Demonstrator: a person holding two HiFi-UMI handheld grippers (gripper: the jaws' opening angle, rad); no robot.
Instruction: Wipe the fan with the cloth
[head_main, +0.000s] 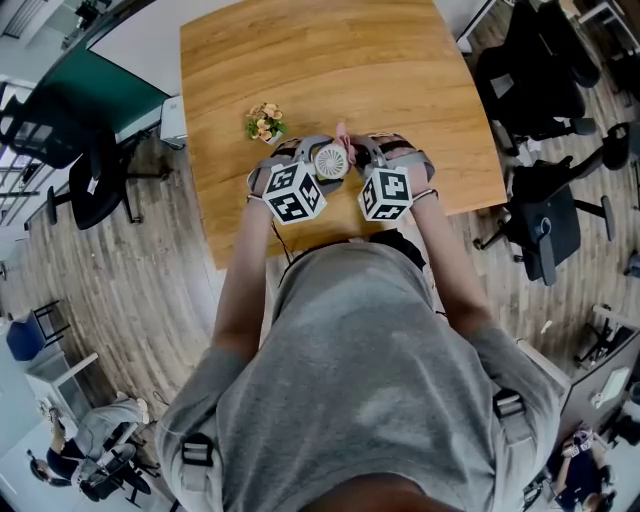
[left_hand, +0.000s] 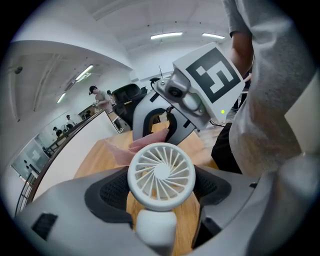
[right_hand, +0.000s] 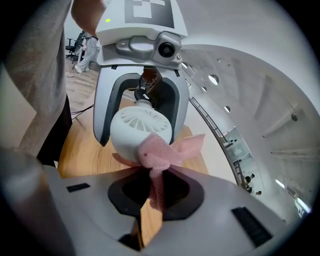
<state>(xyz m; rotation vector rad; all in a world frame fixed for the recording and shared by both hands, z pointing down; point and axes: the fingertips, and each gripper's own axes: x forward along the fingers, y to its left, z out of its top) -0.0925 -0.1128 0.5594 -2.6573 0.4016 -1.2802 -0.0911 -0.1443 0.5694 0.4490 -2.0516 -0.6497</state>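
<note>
The little white fan (left_hand: 161, 172) is clamped by the left gripper (left_hand: 161, 194) above the wooden table's (head_main: 330, 70) near edge, so it's steadied for rubbing by the pink cloth (right_hand: 160, 155) pinched tight in the right gripper (right_hand: 156, 194).

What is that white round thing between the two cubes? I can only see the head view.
Observer: A small fan, clamped by its sides between the jaws of the left hand-held gripper.
Visitor: Is the other one holding anything?
Observer: Yes, the right hand-held gripper is shut on a pink cloth.
Visitor: Does the cloth touch the fan?
Observer: It does. A bunched end presses on the fan's smooth, rounded shell.
</note>
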